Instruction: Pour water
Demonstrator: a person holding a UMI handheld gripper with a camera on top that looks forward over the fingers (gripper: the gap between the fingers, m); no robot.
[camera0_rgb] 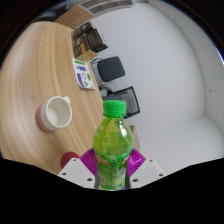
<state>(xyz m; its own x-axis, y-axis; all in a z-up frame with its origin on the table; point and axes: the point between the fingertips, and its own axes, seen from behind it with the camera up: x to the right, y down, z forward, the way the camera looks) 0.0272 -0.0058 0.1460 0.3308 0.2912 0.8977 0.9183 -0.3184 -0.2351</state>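
One green bottle [113, 140], cap seemingly on, pinched between both pink pads [90, 160] of gripper [112, 168], lifted off table [40, 60]. White cup [55, 113] waiting at ten o'clock, well apart. Nothing poured yet; uncapping, tilting remain.

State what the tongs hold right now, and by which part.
The tongs are shut on the green bottle, with both pads against its lower body; its green cap points away from them.

claw [112, 168] gripping green bottle [113, 140] | white cup [55, 113] beyond on table [40, 60]
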